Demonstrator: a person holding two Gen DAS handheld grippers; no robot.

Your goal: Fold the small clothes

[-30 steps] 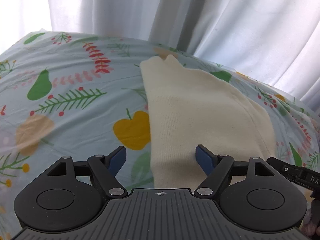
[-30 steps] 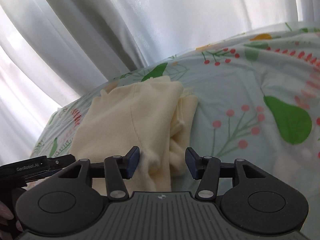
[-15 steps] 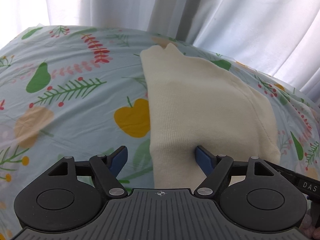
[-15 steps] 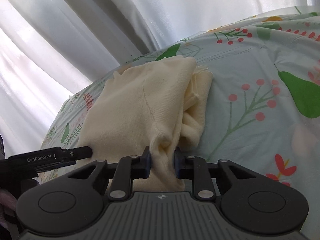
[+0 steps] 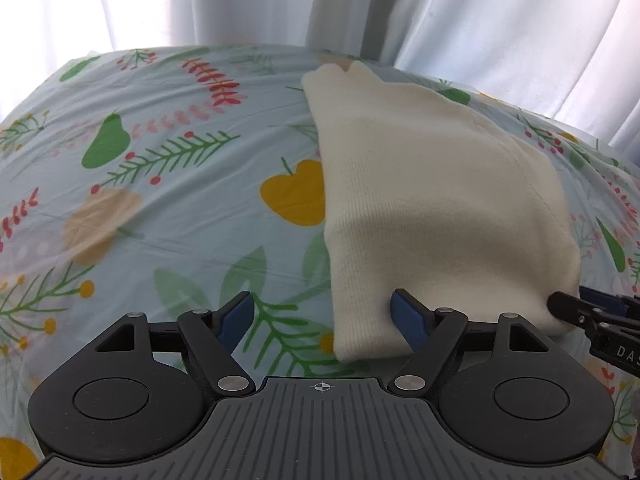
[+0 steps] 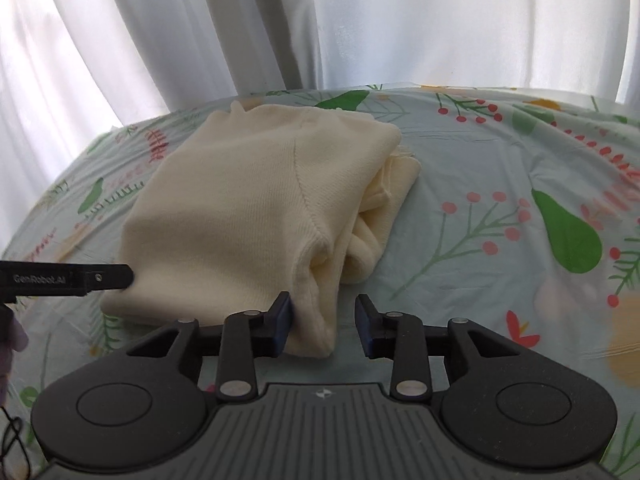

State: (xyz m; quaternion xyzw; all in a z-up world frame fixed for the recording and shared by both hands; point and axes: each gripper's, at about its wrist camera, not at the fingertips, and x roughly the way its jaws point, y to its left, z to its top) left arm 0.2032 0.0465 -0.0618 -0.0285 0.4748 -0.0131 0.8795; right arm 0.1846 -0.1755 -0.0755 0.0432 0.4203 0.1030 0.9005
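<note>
A folded cream knit garment (image 5: pixel 420 200) lies on a bed sheet (image 5: pixel 160 208) printed with fruit and leaves. My left gripper (image 5: pixel 320 316) stands wide over the garment's near left corner and its jaws are opening. Its right pad (image 5: pixel 404 316) rests over the cloth; the left pad is off it, above the sheet. In the right wrist view the garment (image 6: pixel 240 208) shows loose layers along its right edge. My right gripper (image 6: pixel 324 320) is opening around the near right corner; the left pad touches the cloth and the right pad stands apart.
White curtains (image 6: pixel 360 24) hang behind the bed. The right gripper's tip (image 5: pixel 592 312) shows at the garment's right corner in the left wrist view. The left gripper's finger (image 6: pixel 80 278) reaches in at the left of the right wrist view.
The right gripper pinched the garment's near right corner half a second ago and has since let go, with its view rolling level. The left gripper edged slightly closer over the near left corner.
</note>
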